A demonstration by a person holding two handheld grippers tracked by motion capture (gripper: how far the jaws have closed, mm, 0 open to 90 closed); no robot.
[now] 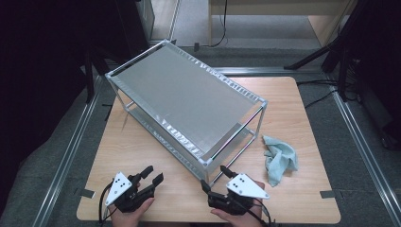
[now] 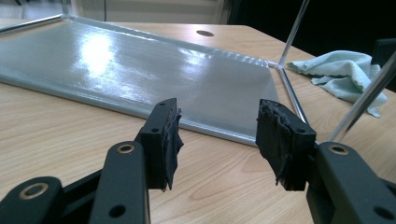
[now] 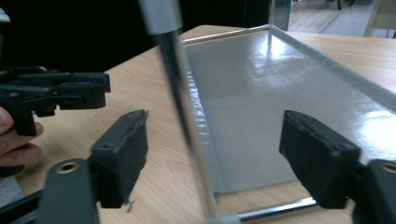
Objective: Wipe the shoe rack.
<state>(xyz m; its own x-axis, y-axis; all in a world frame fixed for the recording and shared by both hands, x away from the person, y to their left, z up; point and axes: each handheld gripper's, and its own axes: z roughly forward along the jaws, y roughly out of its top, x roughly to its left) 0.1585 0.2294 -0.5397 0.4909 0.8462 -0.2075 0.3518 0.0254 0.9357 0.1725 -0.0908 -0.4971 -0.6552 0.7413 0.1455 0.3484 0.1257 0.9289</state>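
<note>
Your left gripper (image 1: 152, 176) sits bottom left, jaws apart and empty. Your right gripper (image 1: 215, 177), bottom centre, also gapes empty, its jaws straddling the metal rack's (image 1: 184, 97) corner post (image 3: 180, 107). A crumpled cloth (image 1: 280, 159) lies right of the rack on the table (image 1: 142, 151).

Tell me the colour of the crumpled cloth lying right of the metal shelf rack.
Pale mint green cloth, clearest in the left gripper view.

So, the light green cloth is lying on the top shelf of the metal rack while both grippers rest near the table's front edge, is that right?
Not quite: the light green cloth lies on the wooden table, to the right of the metal rack, as the high view shows. The left gripper and right gripper are indeed near the front edge.
</note>
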